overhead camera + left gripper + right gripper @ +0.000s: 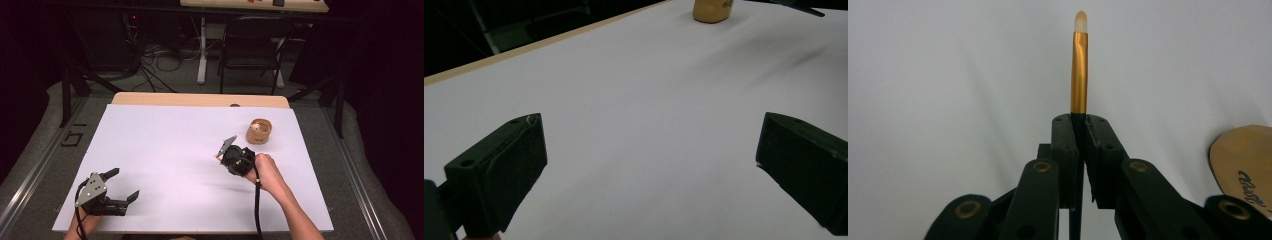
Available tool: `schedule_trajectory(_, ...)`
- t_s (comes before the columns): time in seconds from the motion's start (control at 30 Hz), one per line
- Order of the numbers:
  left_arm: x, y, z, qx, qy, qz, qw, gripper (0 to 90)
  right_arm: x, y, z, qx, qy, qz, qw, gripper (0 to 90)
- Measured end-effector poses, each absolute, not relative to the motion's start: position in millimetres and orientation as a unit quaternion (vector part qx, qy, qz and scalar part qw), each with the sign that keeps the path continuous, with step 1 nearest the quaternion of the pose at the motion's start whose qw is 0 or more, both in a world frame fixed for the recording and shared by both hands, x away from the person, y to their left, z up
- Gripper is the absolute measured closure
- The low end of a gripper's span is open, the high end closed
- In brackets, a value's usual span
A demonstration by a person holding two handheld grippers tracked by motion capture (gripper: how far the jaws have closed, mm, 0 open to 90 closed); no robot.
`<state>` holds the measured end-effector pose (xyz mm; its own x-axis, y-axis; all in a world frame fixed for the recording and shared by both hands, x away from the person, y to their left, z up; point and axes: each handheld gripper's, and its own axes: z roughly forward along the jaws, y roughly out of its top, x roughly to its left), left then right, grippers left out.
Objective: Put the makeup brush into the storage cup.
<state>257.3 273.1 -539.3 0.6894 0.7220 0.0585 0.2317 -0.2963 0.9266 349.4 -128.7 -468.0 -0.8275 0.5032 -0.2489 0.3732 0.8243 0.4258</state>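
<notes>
My left gripper [122, 184] sits wide open and empty near the table's [165, 130] front-left corner. The right gripper [1081, 122], right of centre, is clamped on a small brush [1079, 65], so I reckon the next move is swinging it to the wooden cup [259, 131] toward the back-right. I can't make out what's inside the cup, and the brush handle is hidden.

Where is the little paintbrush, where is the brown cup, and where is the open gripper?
paintbrush [1079, 70], right gripper view, on its gold metal sleeve.
brown cup [259, 131], high view, on its side wall.
left gripper [119, 184], high view, midway between its two open tips.
</notes>
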Motion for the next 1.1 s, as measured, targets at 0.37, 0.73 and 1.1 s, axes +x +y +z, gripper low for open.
schedule_trajectory(0.37, 257.4, 273.1, -539.3, 0.769, 0.309, 0.242, 0.505, 0.0, 349.9, -135.1, -460.2, 0.247, 0.926, 0.207, 0.196, 83.5)
schedule_trajectory(0.73, 257.3, 273.0, -539.4, 0.769, 0.309, 0.241, 0.506, 0.0, 354.0, -149.8, -451.7, 0.269, 0.907, 0.245, 0.21, 83.5)
schedule_trajectory(1.1, 257.0, 273.2, -539.1, 0.768, 0.309, 0.241, 0.506, 0.0, 355.5, -158.3, -447.7, 0.286, 0.891, 0.274, 0.222, 83.5)
